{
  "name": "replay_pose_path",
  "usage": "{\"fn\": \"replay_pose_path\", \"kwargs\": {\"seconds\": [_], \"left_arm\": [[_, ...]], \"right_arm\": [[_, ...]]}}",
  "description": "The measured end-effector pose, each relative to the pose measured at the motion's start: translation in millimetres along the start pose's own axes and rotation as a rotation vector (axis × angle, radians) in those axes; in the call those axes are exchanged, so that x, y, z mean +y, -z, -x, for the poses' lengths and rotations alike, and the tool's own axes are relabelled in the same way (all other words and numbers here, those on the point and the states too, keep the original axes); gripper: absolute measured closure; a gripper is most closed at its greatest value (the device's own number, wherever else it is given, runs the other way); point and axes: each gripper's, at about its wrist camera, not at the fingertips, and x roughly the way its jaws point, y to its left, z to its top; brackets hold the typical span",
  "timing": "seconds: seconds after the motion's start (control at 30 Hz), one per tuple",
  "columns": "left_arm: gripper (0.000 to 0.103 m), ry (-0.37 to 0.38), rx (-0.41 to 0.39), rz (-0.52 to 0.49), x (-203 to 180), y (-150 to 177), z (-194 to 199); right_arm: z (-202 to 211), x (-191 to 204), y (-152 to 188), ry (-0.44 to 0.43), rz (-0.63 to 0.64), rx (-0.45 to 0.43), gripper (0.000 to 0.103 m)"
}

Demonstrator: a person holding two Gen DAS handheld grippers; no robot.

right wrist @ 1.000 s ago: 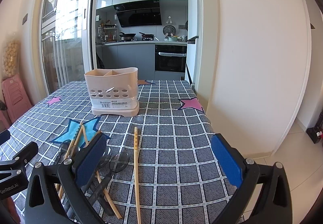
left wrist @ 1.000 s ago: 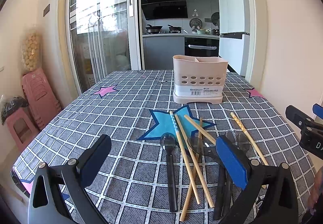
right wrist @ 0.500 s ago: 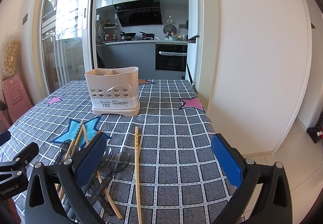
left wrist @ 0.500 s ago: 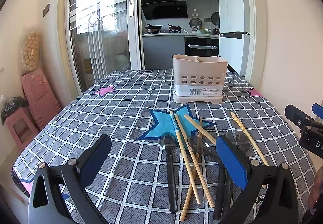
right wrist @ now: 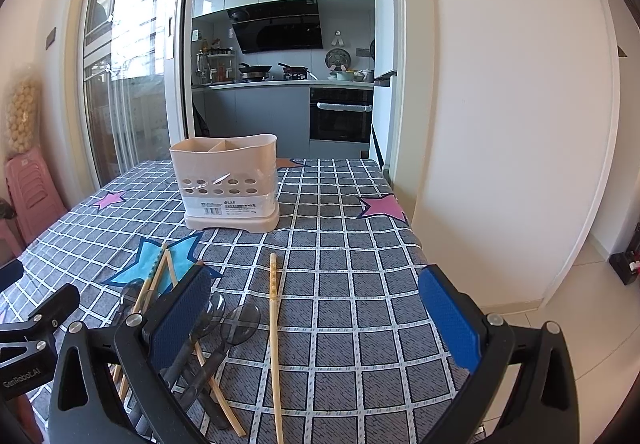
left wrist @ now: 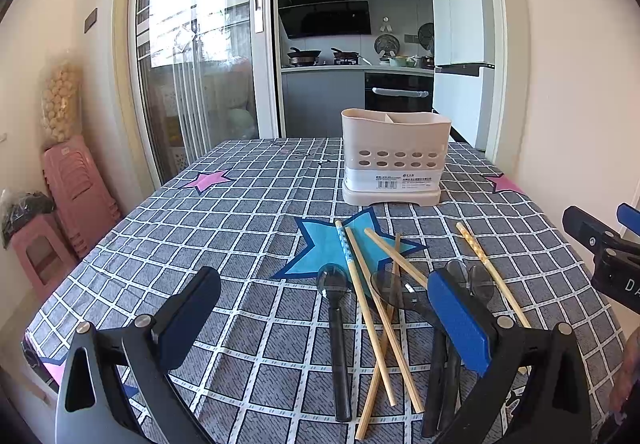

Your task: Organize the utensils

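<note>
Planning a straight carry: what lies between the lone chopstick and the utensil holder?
Only bare checked tablecloth between the lone chopstick and utensil holder, per the right wrist view.

Both grippers hang level and side by side with jaws spread wide and nothing between the blue pads, the left gripper (left wrist: 324, 320) showing in the right wrist view as a black finger at the left edge, the right gripper (right wrist: 316, 320) likewise at the left view's right edge.
</note>
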Motion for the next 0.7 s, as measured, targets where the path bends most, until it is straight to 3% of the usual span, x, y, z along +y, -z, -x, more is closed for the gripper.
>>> {"fn": "replay_pose_path", "kwargs": {"seconds": [0.43,0.57,0.7], "left_arm": [[0.0,-0.006,0.031,-0.003,2.8,-0.2,-8.8],[0.0,-0.021,0.087,-0.004,8.4,1.5,-20.5],[0.0,-0.007,0.194,-0.013,17.2,5.9,-42.0]], "right_arm": [[-9.9,-1.2,-1.8,-0.015,0.006,0.043,0.0],[-15.7,-2.0,-3.7,-0.032,0.02,0.075,0.0],[-35.0,-9.1,-6.8,-0.081,0.027,0.188,0.0]]}}
